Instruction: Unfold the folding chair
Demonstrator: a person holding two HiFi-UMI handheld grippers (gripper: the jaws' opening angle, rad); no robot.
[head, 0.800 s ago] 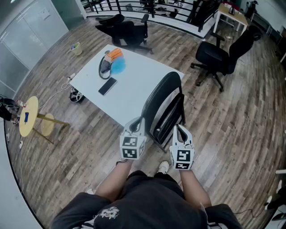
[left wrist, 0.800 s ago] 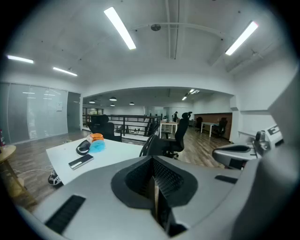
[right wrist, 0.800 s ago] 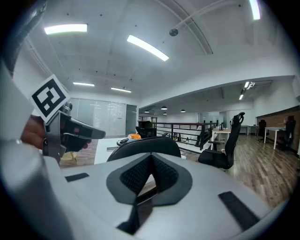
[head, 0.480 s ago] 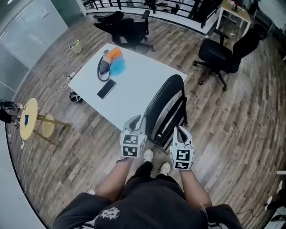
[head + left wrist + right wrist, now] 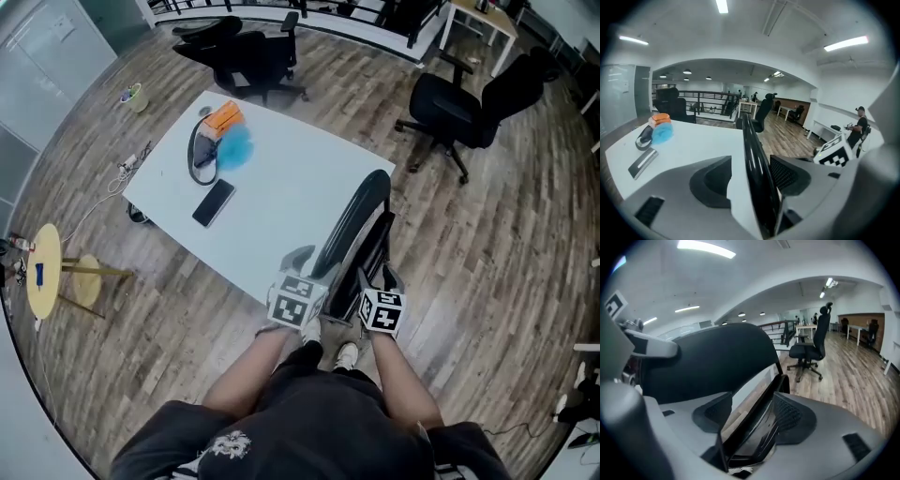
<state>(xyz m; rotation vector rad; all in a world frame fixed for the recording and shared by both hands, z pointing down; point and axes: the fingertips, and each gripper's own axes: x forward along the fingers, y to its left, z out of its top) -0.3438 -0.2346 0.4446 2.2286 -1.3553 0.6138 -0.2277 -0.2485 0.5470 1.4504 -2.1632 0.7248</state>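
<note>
Folding chair (image 5: 356,220) stood folded, long axis pointing away from the person — left gripper (image 5: 302,262) and right gripper (image 5: 377,279) agape astride it, unclamped.

The folding chair (image 5: 361,211) is shown in glossy black and the table (image 5: 281,178) in plain white. The floor (image 5: 487,253) is patterned with brown-grey wood planks. The left gripper (image 5: 751,180) and the right gripper (image 5: 750,420) are coloured grey (their cubes (image 5: 298,302) are marked with black-and-white squares). An orange object (image 5: 223,116) and a blue tuft (image 5: 234,144) are seen
</note>
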